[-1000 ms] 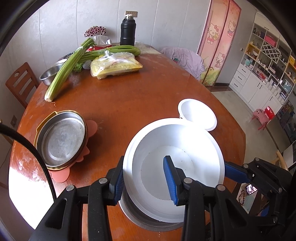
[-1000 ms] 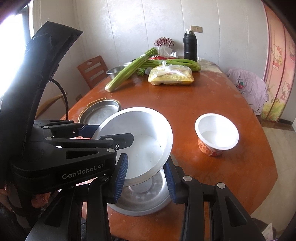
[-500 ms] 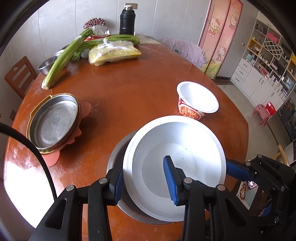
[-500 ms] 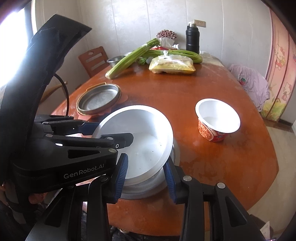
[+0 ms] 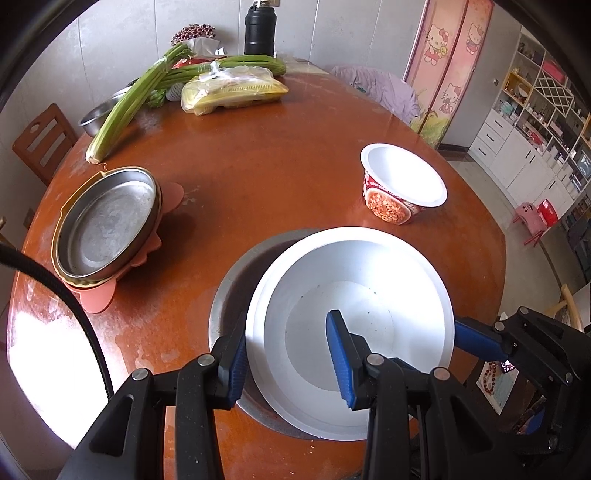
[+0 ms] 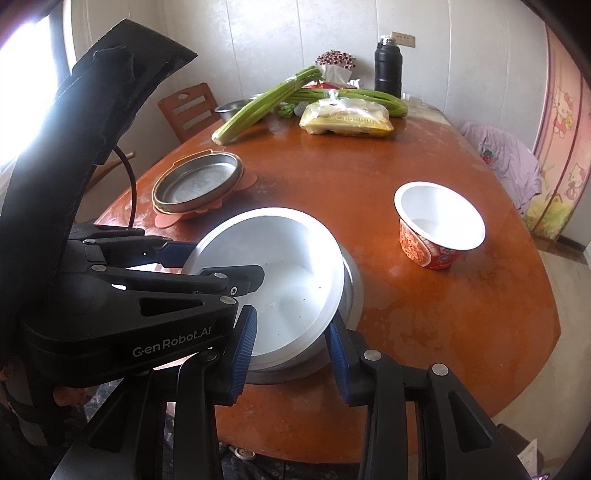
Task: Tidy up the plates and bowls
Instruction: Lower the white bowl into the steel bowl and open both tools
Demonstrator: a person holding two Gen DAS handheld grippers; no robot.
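A shiny white-looking metal bowl hangs tilted inside a wider grey metal basin on the table's near side. My left gripper is shut on the bowl's near rim, one finger outside and one inside. In the right wrist view my right gripper is shut on the opposite rim of the bowl, above the basin. I cannot tell whether the bowl rests on the basin. A steel plate tops a stack of yellow and pink plates at the left. An empty noodle cup stands at the right.
Celery stalks, a yellow food packet, a black flask and a steel bowl crowd the far end of the brown table. A wooden chair stands at the left. The table's near edge lies just below the basin.
Both grippers have sunk with the bowl, which has dropped from above the grey basin down into it. The grips look the same.
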